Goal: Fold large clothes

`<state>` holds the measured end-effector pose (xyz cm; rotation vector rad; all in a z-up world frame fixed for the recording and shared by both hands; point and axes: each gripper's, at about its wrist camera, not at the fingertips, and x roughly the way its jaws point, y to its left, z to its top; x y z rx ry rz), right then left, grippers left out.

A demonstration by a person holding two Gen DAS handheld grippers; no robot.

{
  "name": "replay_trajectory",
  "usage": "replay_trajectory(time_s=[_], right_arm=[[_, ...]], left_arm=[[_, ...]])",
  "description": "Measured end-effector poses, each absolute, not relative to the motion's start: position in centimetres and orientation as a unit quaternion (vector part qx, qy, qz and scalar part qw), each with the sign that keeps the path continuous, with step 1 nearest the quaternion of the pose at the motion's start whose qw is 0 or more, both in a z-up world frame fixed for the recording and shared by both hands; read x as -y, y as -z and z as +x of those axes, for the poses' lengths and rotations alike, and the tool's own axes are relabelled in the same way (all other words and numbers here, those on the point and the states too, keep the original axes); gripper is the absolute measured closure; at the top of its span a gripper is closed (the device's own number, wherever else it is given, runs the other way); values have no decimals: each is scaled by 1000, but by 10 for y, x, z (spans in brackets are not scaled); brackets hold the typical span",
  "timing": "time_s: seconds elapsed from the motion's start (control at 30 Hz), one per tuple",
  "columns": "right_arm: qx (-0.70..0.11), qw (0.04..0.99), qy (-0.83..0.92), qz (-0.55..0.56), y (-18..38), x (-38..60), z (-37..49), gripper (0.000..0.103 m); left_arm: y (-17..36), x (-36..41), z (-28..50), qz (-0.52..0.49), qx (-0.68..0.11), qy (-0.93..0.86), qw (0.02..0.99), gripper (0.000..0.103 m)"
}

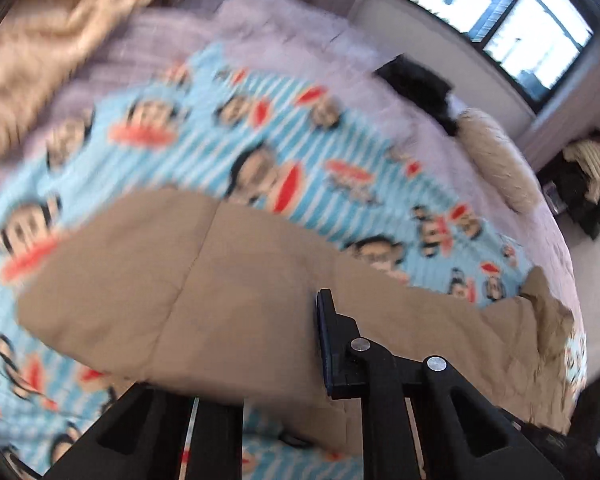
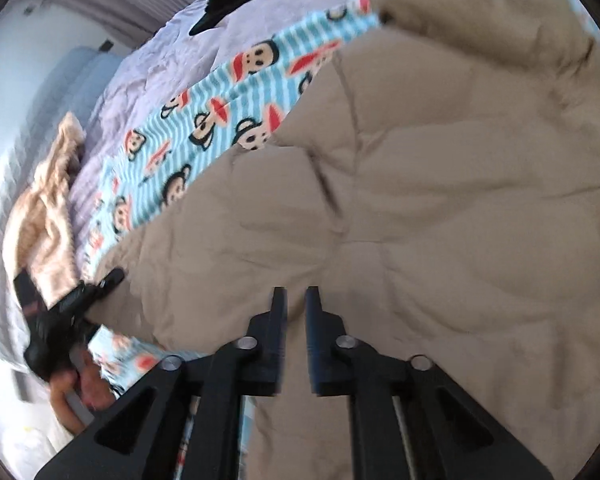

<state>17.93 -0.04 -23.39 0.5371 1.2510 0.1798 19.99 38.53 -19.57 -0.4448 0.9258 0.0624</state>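
A large tan quilted garment (image 2: 420,200) lies spread on a blue striped monkey-print blanket (image 2: 204,120) on the bed. In the left wrist view the tan garment (image 1: 204,300) drapes over my left gripper (image 1: 284,344); its right finger (image 1: 332,344) shows, the left one is hidden under cloth. In the right wrist view the left gripper (image 2: 104,280), held in a hand, grips the garment's left edge. My right gripper (image 2: 296,320) hovers over the garment with its jaws a narrow gap apart and nothing between them.
A beige knitted blanket (image 1: 52,40) lies bunched at the far side of the bed. A black garment (image 1: 420,88) and a beige cushion (image 1: 496,160) lie on the lilac sheet (image 1: 300,28) near the window (image 1: 500,20).
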Motion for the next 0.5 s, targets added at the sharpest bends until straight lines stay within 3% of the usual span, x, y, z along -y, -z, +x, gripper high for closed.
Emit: replay_trajectory(time_s=[0.27, 0.5], right_arm=[[-601, 747, -106, 265, 284, -14, 196, 95], [-605, 729, -153, 280, 277, 2, 193, 95]], left_arm=[[108, -301, 196, -126, -375, 70, 916, 86], [82, -158, 195, -90, -368, 199, 904, 86]])
